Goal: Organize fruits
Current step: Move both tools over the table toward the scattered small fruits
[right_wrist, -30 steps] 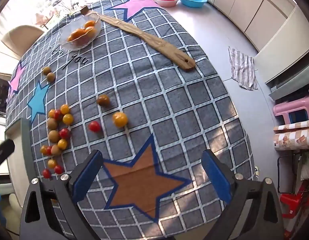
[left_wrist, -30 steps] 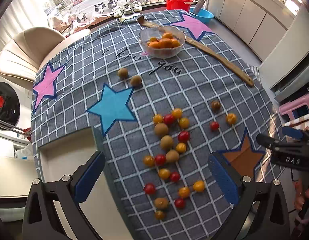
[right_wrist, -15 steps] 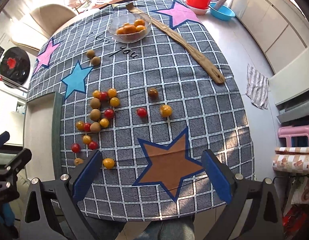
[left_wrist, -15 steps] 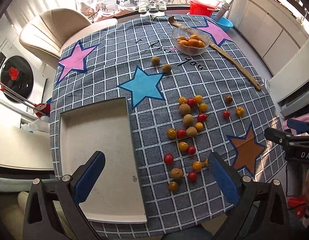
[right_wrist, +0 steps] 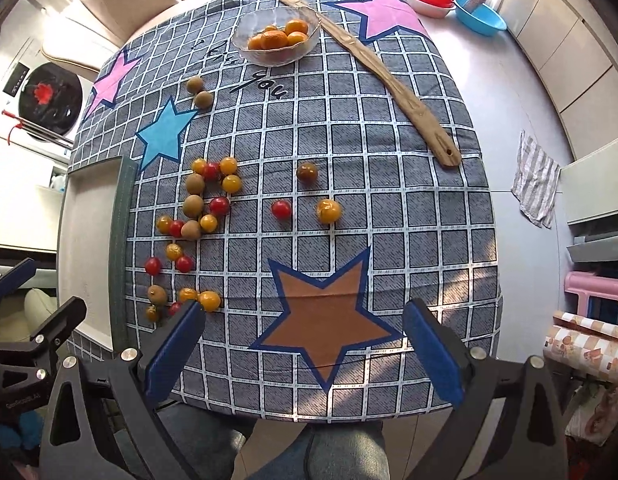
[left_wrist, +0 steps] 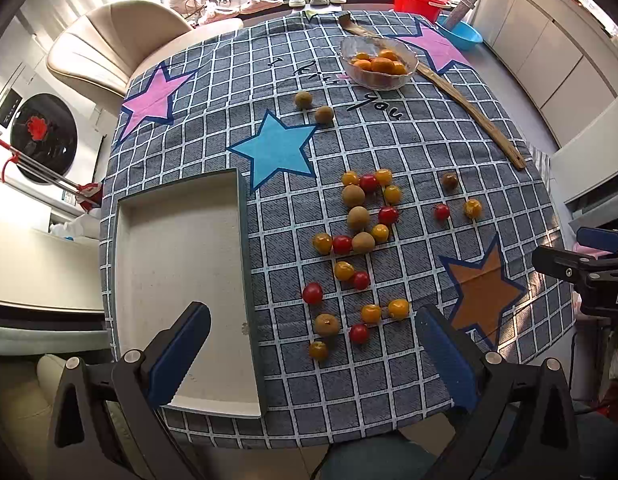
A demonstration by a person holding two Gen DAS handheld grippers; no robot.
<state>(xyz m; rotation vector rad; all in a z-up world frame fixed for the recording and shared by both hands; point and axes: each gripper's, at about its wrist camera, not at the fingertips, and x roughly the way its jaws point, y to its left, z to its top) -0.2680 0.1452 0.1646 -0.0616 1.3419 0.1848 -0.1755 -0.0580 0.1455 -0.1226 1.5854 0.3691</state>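
Both your tongs are wide open and empty: left gripper (left_wrist: 313,344) hangs over the tray's near end, right gripper (right_wrist: 305,344) over the near table edge by the brown star. Sorting looks barely started. Tray (left_wrist: 177,248) has nothing in it. Glass bowl (left_wrist: 379,64) at the far side holds several orange fruits. Main scatter of red, yellow and tan fruits (left_wrist: 359,240) sits mid-cloth, just right of the tray. Two tan ones (left_wrist: 313,107) lie near the bowl; three strays (right_wrist: 305,196) lie further right.
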